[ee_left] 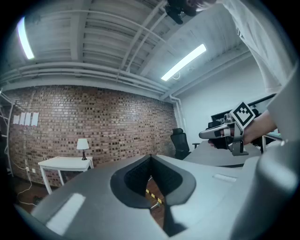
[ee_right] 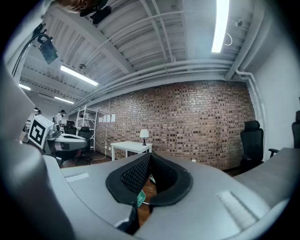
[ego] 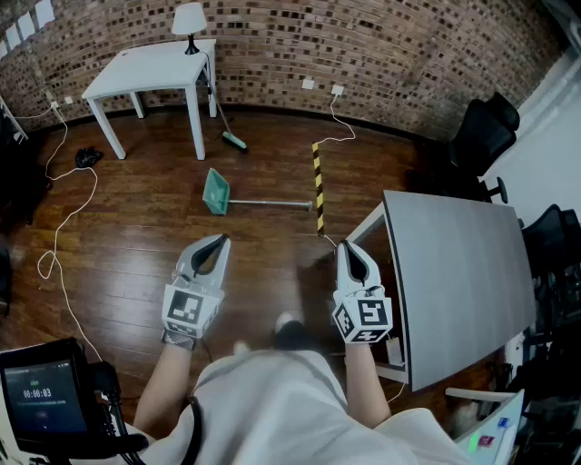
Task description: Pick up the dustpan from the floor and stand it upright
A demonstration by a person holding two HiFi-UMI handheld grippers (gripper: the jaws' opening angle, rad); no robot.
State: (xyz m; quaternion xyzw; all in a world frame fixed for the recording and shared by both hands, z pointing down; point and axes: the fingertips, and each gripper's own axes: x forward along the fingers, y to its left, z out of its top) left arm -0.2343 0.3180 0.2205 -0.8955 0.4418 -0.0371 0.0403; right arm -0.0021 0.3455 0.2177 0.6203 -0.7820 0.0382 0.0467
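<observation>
A teal dustpan (ego: 216, 192) lies flat on the wooden floor, its metal handle (ego: 272, 203) pointing right. My left gripper (ego: 219, 242) is held level well short of it, jaws shut with nothing between them. My right gripper (ego: 347, 246) hovers to the right beside the grey desk, also shut and empty. In the right gripper view a sliver of the teal dustpan (ee_right: 140, 198) shows below the closed jaws (ee_right: 150, 157). In the left gripper view the jaws (ee_left: 151, 157) meet at the tip, and the right gripper (ee_left: 202, 135) shows at the right.
A white table (ego: 154, 68) with a lamp (ego: 189, 20) stands by the brick wall, and a green broom head (ego: 234, 141) lies nearby. Yellow-black tape (ego: 318, 186) runs along the floor, with cables (ego: 64, 227) at the left. A grey desk (ego: 454, 272) and black chairs (ego: 486, 127) are at the right.
</observation>
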